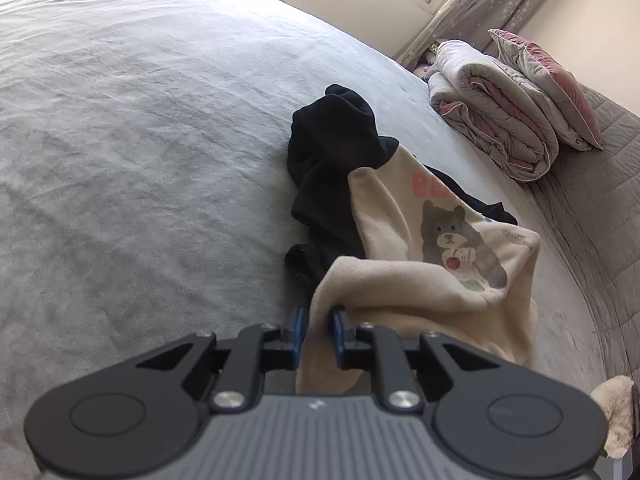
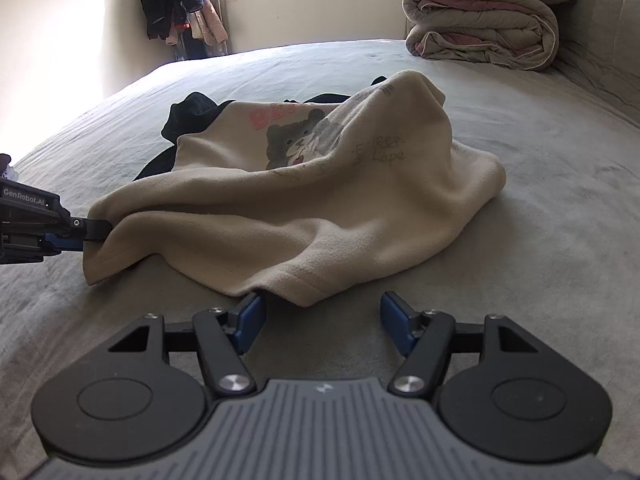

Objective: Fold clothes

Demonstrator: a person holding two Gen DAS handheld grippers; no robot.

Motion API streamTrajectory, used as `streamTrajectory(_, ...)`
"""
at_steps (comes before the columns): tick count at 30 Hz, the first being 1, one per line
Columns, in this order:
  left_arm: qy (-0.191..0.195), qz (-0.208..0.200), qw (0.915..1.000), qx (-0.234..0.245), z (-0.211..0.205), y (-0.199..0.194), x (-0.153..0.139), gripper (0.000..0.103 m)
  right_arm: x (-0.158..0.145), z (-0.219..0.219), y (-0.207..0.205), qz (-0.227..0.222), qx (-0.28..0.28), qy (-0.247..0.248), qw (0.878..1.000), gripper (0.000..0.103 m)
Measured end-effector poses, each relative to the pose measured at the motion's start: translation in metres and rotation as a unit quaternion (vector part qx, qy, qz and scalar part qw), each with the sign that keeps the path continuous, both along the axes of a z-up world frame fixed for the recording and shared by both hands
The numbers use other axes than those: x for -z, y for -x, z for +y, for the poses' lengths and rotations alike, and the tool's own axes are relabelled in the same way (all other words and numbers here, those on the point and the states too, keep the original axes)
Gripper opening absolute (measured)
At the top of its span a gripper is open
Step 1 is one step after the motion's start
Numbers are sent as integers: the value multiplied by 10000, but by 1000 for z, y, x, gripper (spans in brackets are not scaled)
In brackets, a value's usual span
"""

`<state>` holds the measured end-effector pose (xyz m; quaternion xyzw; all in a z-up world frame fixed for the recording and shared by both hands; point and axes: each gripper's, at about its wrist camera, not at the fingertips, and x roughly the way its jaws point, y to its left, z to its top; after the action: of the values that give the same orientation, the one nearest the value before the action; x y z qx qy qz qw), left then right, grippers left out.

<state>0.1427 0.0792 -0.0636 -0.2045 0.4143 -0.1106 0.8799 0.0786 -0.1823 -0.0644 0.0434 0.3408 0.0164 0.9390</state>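
The cream shirt (image 2: 304,200) lies bunched on the bed (image 2: 540,200), draped partly over a black garment (image 1: 332,160) on its far side. The left gripper (image 1: 319,320) has its jaws narrowed onto the shirt's near-left edge; the right gripper (image 2: 320,312) has its jaws spread wide just short of the shirt's near hem, holding nothing. The likely trouble: a pull from the left alone could drag the shirt into a tighter heap or bring the black garment along, and the right jaws may pinch several layers at the hem, since the folds there are hard to read
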Motion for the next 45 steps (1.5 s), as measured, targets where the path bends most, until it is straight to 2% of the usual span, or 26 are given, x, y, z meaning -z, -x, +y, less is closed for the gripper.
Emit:
streamTrajectory(3, -38, 50, 10000, 58, -1, 1, 3, 15, 7, 2, -10, -205, 181, 306, 9992, 67)
streamTrajectory(5, -28, 86, 9999, 101, -2, 1, 3, 14, 9, -4, -17, -314, 371, 432, 9979, 61)
streamTrajectory(7, -10, 74, 9999, 142, -3, 2, 2, 8, 9, -14, -19, -362, 548, 406, 9970, 49)
streamTrajectory(9, -28, 45, 9999, 144, -5, 5, 0, 6, 8, -24, -18, -395, 694, 328, 9963, 43)
streamTrajectory(11, 6, 43, 9999, 117, -6, 8, -2, 5, 3, -30, -17, -388, 790, 438, 9952, 11)
streamTrajectory(13, 140, 83, 9998, 81, -6, 13, -6, 5, -2, -36, -14, -388, 879, 459, 9943, 5)
streamTrajectory(17, 362, 157, 9991, 130, -4, 27, -13, 4, -17, -48, 0, -483, 965, 512, 9928, 4)
streamTrajectory(25, 736, 264, 9955, 529, -6, 65, -29, 4, -42, -58, 46, -745, 676, 1259, 9869, 3)
streamTrajectory(31, 648, 219, 9954, 674, -4, 83, -37, 4, -44, -54, 84, -741, 170, 1869, 9794, 3)
streamTrajectory(40, 386, 230, 9957, 814, 11, 110, -37, 4, -38, -42, 120, -823, -548, 2672, 9586, 3)
streamTrajectory(45, 182, 401, 9945, 950, 17, 121, -23, 4, -33, -41, 134, -774, -877, 2829, 9520, 3)
